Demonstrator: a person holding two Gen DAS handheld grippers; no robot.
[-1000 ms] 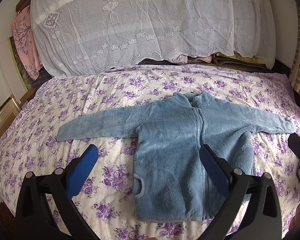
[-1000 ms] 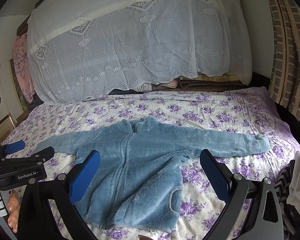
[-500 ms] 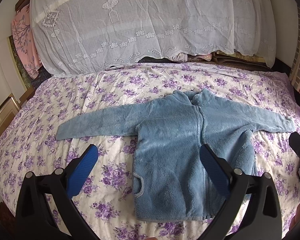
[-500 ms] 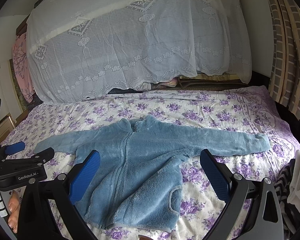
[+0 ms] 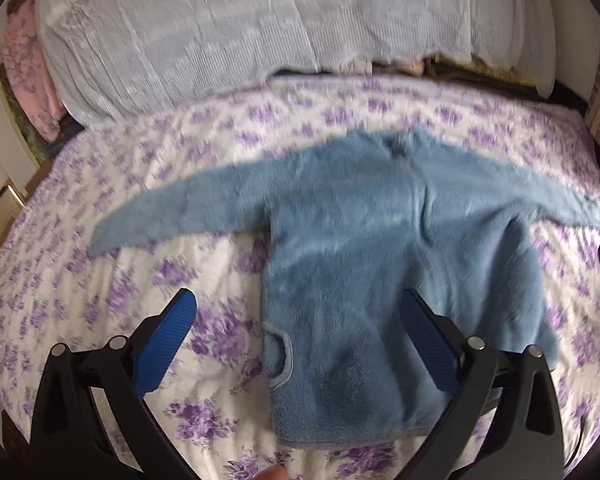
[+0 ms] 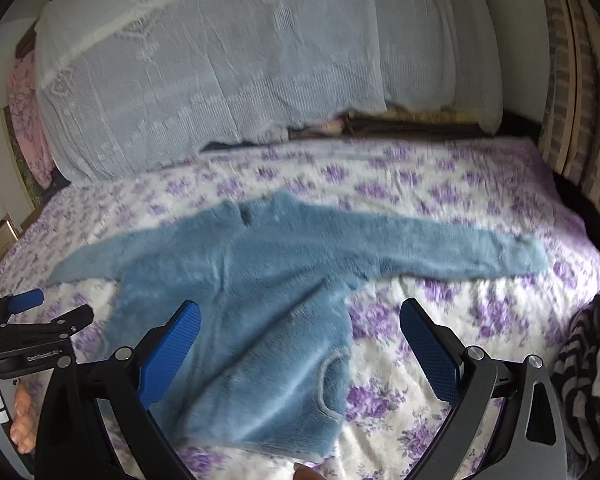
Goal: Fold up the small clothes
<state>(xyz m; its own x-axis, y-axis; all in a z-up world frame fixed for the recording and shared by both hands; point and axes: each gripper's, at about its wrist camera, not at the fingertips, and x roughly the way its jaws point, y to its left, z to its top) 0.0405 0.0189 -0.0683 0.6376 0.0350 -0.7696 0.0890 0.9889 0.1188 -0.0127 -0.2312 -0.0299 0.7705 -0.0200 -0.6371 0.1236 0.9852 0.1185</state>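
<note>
A small blue fleece jacket (image 5: 360,240) lies flat, front up, on the bed with both sleeves spread wide; it also shows in the right wrist view (image 6: 260,280). My left gripper (image 5: 298,340) is open and empty, hovering above the jacket's lower left hem and pocket. My right gripper (image 6: 300,344) is open and empty above the jacket's lower right side. The left gripper also appears at the left edge of the right wrist view (image 6: 32,320). Both views are blurred by motion.
The bed has a white sheet with purple flowers (image 5: 100,280). A white lace cover (image 5: 240,32) drapes bedding at the head. Striped and white clothes (image 6: 588,352) lie at the bed's right edge. A curtain (image 6: 580,80) hangs on the right.
Both grippers have moved forward and down toward the jacket, which now looks larger and blurred. Both stay open and empty.
</note>
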